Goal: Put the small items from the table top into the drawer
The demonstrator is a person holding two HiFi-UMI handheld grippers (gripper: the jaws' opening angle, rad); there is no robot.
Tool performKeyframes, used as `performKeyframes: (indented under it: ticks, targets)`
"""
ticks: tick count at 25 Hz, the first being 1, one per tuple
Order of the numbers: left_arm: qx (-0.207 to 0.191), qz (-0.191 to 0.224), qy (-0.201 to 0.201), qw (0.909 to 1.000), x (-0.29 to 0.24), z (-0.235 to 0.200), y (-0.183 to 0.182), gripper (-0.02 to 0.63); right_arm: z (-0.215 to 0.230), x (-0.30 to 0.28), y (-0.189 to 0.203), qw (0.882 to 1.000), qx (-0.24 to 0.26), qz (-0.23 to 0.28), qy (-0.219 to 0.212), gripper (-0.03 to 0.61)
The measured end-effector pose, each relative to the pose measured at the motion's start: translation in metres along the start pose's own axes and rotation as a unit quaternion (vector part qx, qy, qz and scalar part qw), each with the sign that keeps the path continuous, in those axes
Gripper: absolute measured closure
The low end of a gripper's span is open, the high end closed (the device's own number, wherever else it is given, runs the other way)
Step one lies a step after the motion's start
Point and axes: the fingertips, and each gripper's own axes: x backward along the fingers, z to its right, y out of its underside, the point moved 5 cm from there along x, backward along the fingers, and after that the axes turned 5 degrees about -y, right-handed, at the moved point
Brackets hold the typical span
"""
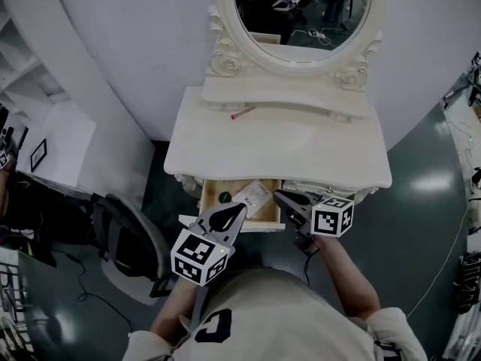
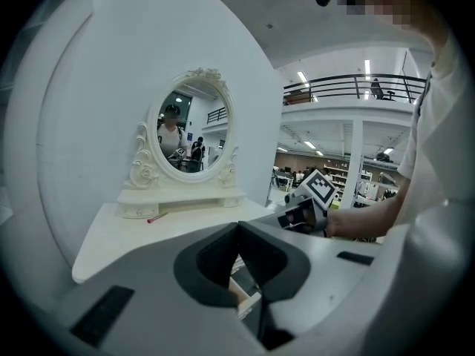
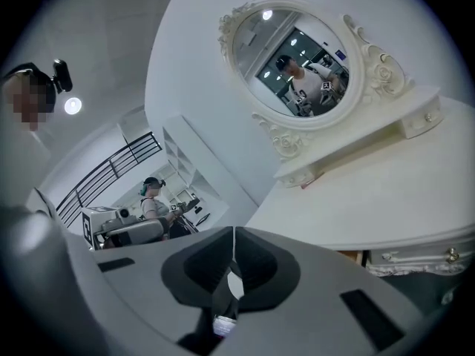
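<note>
A thin red stick-like item [image 1: 243, 113] lies on the white dressing table [image 1: 331, 153], just in front of the mirror's low shelf; it also shows in the left gripper view [image 2: 156, 217]. Below the table's front edge the drawer [image 1: 242, 227] stands pulled out, with a round green item [image 1: 225, 197] and a white packet [image 1: 254, 196] inside. My left gripper [image 1: 238, 210] hovers over the drawer's front edge, jaws shut and empty [image 2: 238, 226]. My right gripper [image 1: 279, 195] sits at the drawer's right corner, also shut with nothing held [image 3: 234, 230].
An oval mirror [image 1: 301, 13] in a carved frame rises at the back of the table. A black office chair [image 1: 124, 239] stands on the dark floor to my left. Shelving stands at the far left, and another person [image 3: 152, 199] is in the background.
</note>
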Motion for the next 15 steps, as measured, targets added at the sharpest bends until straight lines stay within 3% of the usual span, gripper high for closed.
performKeyframes:
  ticks: [15]
  targets:
    - [0.004, 0.008, 0.027, 0.9996, 0.006, -0.053, -0.002, 0.557, -0.008, -0.048, -0.02, 0.998, 0.041, -0.033, 0.022, 0.546]
